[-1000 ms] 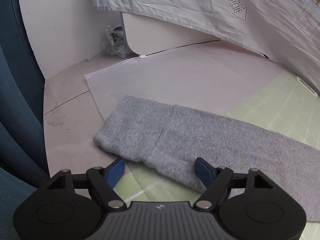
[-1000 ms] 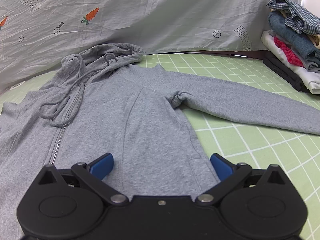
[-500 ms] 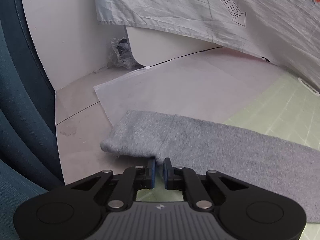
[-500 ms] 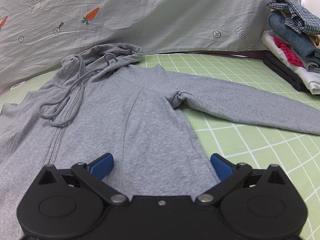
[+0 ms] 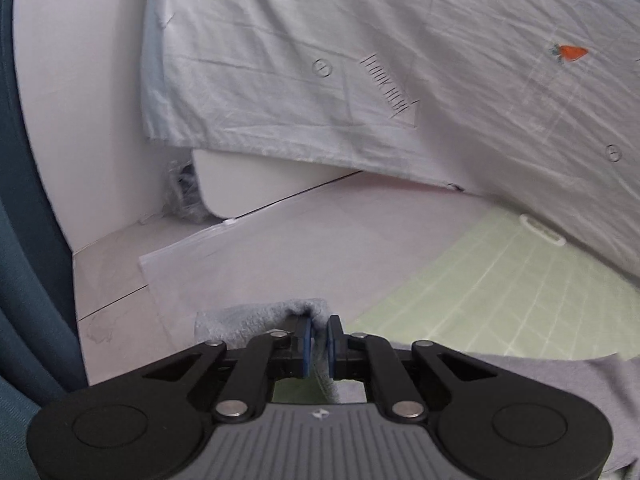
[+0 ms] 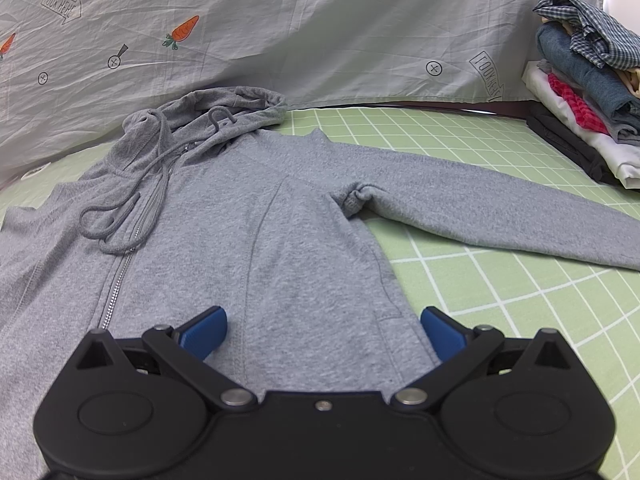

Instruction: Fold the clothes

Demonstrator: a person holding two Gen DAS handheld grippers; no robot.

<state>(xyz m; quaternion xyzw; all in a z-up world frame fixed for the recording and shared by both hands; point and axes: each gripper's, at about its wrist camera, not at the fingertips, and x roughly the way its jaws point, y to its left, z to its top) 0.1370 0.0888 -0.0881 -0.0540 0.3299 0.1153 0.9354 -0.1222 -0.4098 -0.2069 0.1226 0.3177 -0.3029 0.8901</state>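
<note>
A grey zip hoodie (image 6: 280, 232) lies flat, front up, on a green grid mat (image 6: 500, 300), hood toward the back and its right-hand sleeve (image 6: 500, 212) stretched out to the side. In the left wrist view my left gripper (image 5: 318, 340) is shut on the cuff end of the other grey sleeve (image 5: 256, 320), which is lifted off the table and bunched over the blue pads. The rest of that sleeve trails off to the lower right. My right gripper (image 6: 322, 330) hovers open over the hoodie's lower body, nothing between its fingers.
A pale printed sheet (image 6: 320, 32) hangs behind the mat. A stack of folded clothes (image 6: 580, 92) sits at the back right. In the left wrist view, a clear plastic sheet (image 5: 260, 260) lies on the white table, a wall and a dark blue chair (image 5: 24, 280) to the left.
My left gripper closed on the sleeve's cuff, then lifted it off the table, so the view now tips up toward the sheet. The right gripper has not moved.
</note>
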